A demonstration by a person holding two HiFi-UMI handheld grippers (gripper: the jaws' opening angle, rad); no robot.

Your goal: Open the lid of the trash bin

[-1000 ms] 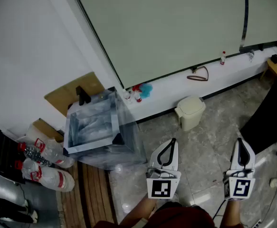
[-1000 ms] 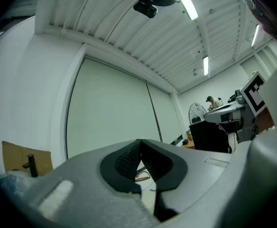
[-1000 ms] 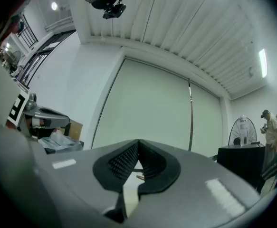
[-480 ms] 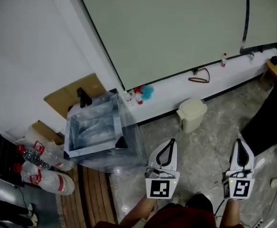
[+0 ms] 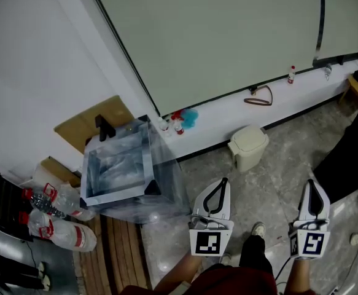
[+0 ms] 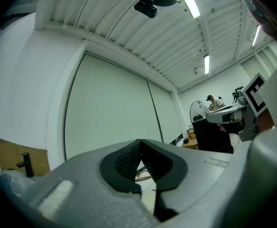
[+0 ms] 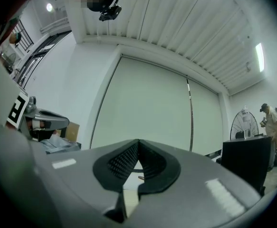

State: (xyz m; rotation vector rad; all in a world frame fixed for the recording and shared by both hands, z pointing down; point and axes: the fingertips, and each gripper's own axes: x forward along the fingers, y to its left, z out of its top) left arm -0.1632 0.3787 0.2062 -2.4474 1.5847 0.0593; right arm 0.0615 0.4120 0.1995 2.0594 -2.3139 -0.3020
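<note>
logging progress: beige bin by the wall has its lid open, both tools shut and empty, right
No: the head view shows the lid of the beige bin closed. The bin does stand by the wall, and the left tool and right tool are shut and empty.

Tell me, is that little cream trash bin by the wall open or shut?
Shut. The lid of the trash bin sits down flat on its body in the head view, with no gap showing.
</note>
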